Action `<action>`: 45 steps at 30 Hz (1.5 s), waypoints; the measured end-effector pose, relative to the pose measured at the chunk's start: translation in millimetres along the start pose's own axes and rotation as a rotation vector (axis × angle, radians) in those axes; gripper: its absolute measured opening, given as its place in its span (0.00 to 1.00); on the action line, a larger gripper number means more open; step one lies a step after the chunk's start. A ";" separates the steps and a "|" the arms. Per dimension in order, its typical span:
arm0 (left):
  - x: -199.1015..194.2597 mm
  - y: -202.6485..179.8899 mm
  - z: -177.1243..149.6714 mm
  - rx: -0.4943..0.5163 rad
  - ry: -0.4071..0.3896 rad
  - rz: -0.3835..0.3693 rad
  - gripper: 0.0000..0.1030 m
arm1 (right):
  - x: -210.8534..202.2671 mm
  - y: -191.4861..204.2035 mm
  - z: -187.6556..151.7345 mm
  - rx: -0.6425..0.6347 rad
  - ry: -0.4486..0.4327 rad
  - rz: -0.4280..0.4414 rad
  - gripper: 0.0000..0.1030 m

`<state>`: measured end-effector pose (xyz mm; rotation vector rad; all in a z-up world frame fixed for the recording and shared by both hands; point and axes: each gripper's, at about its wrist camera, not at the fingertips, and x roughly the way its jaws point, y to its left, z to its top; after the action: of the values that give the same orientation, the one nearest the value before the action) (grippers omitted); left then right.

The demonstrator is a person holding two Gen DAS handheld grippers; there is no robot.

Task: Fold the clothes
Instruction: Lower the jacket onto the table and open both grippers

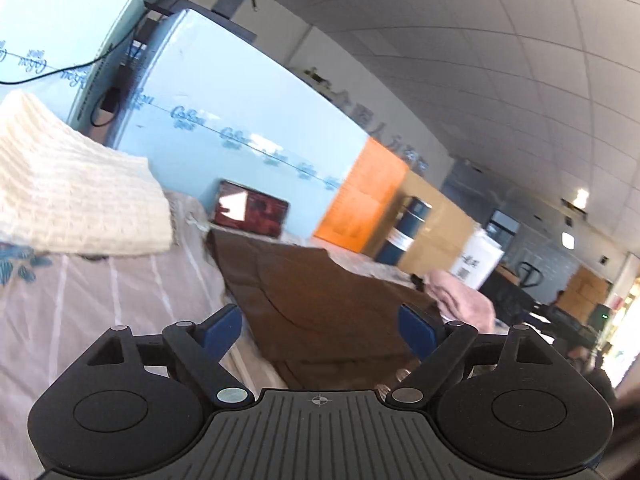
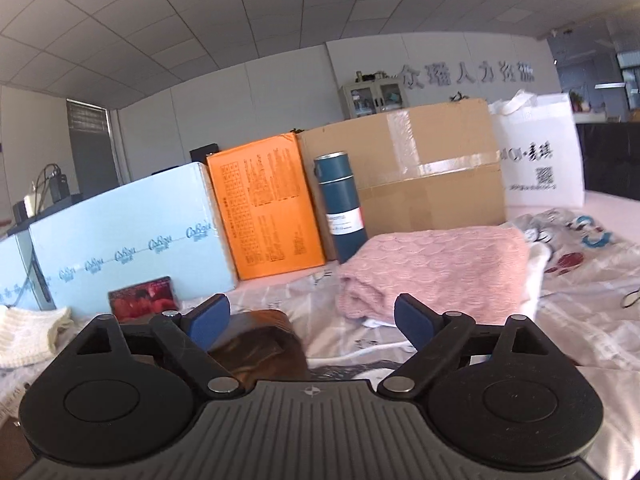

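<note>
A brown garment (image 1: 320, 300) lies spread on the pale sheet-covered table (image 1: 100, 300), straight ahead of my left gripper (image 1: 320, 330), which is open and empty just above its near part. In the right wrist view a fold of the brown garment (image 2: 260, 344) lies just below and left of my right gripper (image 2: 310, 324), which is open and empty. A folded pink knit (image 2: 432, 268) lies ahead of the right gripper; it also shows in the left wrist view (image 1: 464, 300). A cream knit (image 1: 72, 192) is piled at the left.
Along the back stand light blue foam boards (image 2: 128, 236), an orange box (image 2: 268, 204), a dark blue flask (image 2: 340, 208), a cardboard box (image 2: 424, 168) and a white bag (image 2: 540, 152). A small red box (image 2: 144, 302) sits near the foam. A printed grey garment (image 2: 576, 244) lies right.
</note>
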<state>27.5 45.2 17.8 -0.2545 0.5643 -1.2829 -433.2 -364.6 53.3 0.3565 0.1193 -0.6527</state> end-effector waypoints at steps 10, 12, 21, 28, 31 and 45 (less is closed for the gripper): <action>153.2 20.2 41.0 0.146 0.118 0.239 0.85 | 157.0 23.5 4.2 0.012 0.237 0.026 0.89; 174.8 29.4 37.0 0.152 0.153 0.251 0.84 | 179.5 19.9 -2.7 0.010 0.278 0.012 0.89; 191.6 16.3 23.6 0.238 0.196 0.139 0.17 | 226.0 12.0 -39.9 0.043 0.427 0.052 0.56; 178.2 -9.0 28.7 0.330 0.119 0.184 0.03 | 221.6 30.9 -33.6 -0.086 0.352 0.028 0.15; 185.4 -4.3 40.1 0.299 0.132 0.233 0.04 | 228.2 41.2 -20.7 -0.134 0.311 0.013 0.12; 149.4 -7.0 13.7 0.211 0.243 0.236 0.73 | 221.4 46.3 -9.8 -0.225 0.298 -0.082 0.69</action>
<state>54.8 -100.6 -5.4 0.1431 0.6393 -1.1386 -229.8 -453.7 9.0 0.2303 0.4894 -0.6568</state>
